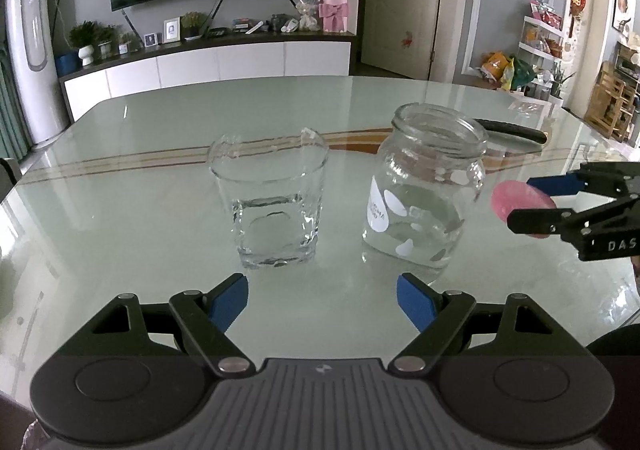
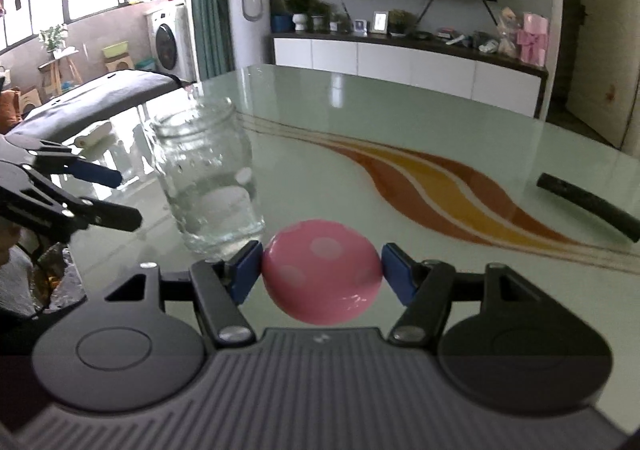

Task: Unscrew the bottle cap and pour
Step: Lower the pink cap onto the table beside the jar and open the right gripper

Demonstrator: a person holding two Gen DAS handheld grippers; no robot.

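Right gripper (image 2: 322,272): pressed onto the pink cap (image 2: 322,270), which is pinched between the blue pads (image 2: 246,270) and held off the table.
Left gripper (image 1: 322,302): spread and empty, with nothing between its fingers; it is seen low over the glass table (image 1: 120,218).
Jar (image 1: 426,190): the open-mouthed glass bottle is left uncapped and upright on the table, a little clear liquid seen in its base; it lies just ahead of the left gripper, offset toward that gripper's right finger.
Tumbler (image 1: 270,202): set beside the jar, to its left in the left wrist view, ahead of the left finger, with some clear liquid in the bottom.
Key relation: the jar's long axis is vertical, and the empty left gripper is judged the nearer and freer hand for a grasp, the right being occupied by the cap.
Step in hand: unscrewing appears done; the cap is likely to be set down before pouring.
Beyond: a black rod-like object (image 1: 514,130) is seen lying farther back on the table.
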